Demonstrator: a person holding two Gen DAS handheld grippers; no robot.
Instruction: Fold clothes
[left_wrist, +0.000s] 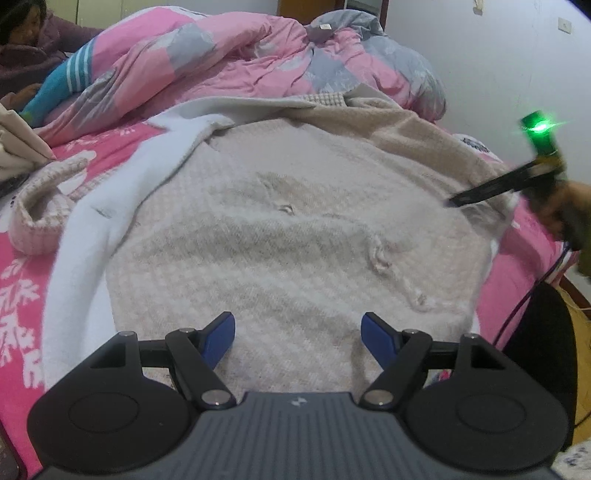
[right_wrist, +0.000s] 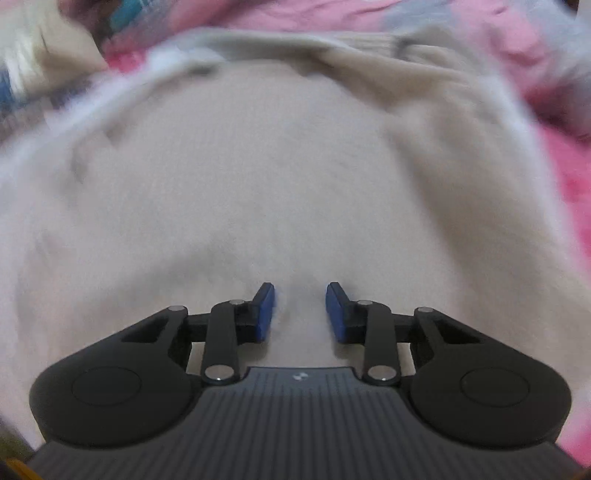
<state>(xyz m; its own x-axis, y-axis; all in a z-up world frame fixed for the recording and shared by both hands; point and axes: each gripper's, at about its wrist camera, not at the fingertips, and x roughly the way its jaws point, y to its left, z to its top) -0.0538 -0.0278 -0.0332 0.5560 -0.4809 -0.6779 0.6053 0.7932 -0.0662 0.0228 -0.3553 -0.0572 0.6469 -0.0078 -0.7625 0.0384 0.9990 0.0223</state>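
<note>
A fuzzy beige garment (left_wrist: 295, 229) with a white lining edge (left_wrist: 92, 236) lies spread flat on the bed, and one sleeve (left_wrist: 37, 206) curls out to the left. My left gripper (left_wrist: 297, 325) hovers open over the garment's near hem with nothing between its fingers. My right gripper (left_wrist: 456, 201), held by a hand, points at the garment's right edge under a green light (left_wrist: 539, 129). In the blurred right wrist view, the right gripper (right_wrist: 300, 301) is open and close above the beige garment (right_wrist: 258, 166).
A pink and grey quilt (left_wrist: 240, 62) is bunched at the back of the bed. A person (left_wrist: 26, 40) sits at the far left, with a leg in a blue striped sock (left_wrist: 62, 85). The pink patterned sheet (left_wrist: 22, 295) shows on both sides. The bed edge drops off at the right.
</note>
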